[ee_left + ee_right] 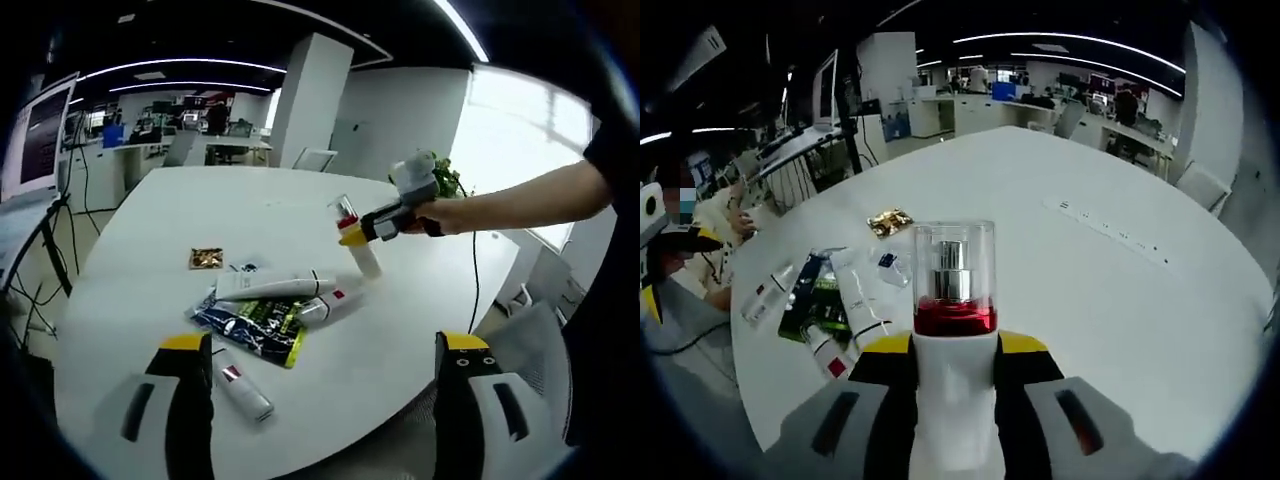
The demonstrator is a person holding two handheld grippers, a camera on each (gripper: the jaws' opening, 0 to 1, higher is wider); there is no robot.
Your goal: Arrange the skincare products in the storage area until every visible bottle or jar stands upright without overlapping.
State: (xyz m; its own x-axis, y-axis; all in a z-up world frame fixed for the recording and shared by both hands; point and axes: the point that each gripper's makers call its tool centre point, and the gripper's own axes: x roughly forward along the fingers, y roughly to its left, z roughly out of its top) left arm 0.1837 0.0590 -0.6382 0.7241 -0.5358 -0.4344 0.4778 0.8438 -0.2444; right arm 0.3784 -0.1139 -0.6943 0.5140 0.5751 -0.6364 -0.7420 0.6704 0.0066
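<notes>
A white bottle (953, 400) with a red band and a clear cap sits between the jaws of my right gripper (955, 345), which is shut on it. In the left gripper view that bottle (367, 262) hangs tilted above the white table (180, 200), with the right gripper (352, 236) holding it from the right. Lying flat nearer me are a long white tube (270, 287), a dark sachet (250, 322), a red-marked tube (328, 306) and a small white tube (245, 392). My left gripper (323, 345) stands open over the table's near edge, with nothing in it.
A gold packet (206, 259) and a small blue-marked packet (243, 267) lie behind the pile. A power strip (1105, 232) runs across the far table. A seated person (715, 255) is at the left edge. Chairs stand around the table.
</notes>
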